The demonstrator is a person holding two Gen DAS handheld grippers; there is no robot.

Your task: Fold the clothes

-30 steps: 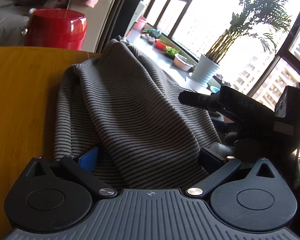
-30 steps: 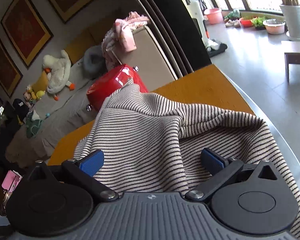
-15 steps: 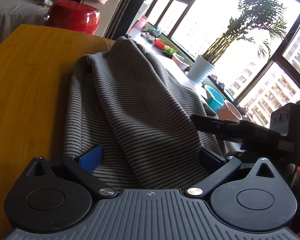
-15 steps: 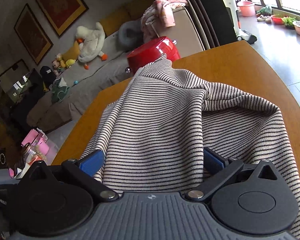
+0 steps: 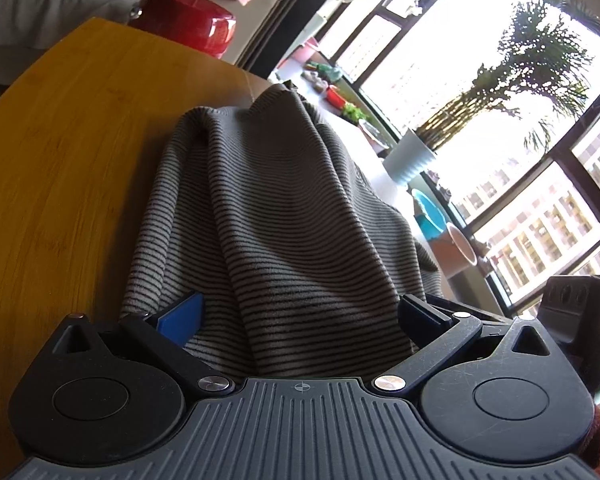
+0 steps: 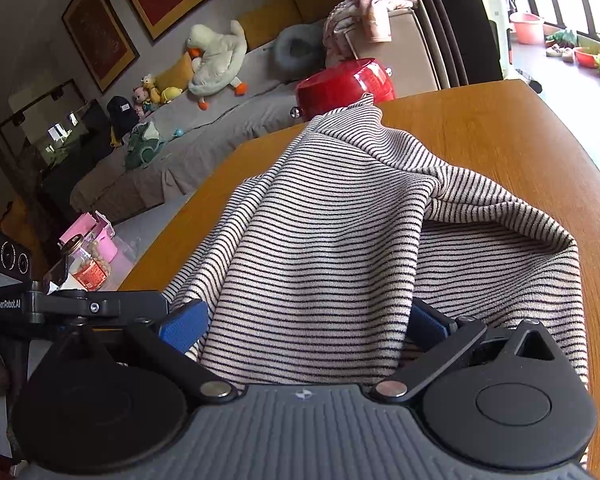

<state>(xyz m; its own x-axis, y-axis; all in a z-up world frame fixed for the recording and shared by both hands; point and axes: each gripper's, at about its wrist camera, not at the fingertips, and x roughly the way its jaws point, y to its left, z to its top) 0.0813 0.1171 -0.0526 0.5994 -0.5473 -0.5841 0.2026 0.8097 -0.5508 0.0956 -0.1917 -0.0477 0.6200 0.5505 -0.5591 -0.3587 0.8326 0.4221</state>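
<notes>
The striped garment (image 6: pixel 324 240) lies bunched on the wooden table (image 5: pixel 68 168), its far end peaked toward the table's far edge by the red pot (image 6: pixel 344 84), its near end lifted off the near edge. My left gripper (image 5: pixel 300 312) has cloth filling the gap between its blue pads, and so does my right gripper (image 6: pixel 308 320); whether either is pinching tight I cannot tell. I hold the two side by side, I think, to carry one hem as a straight line over for a fold.
</notes>
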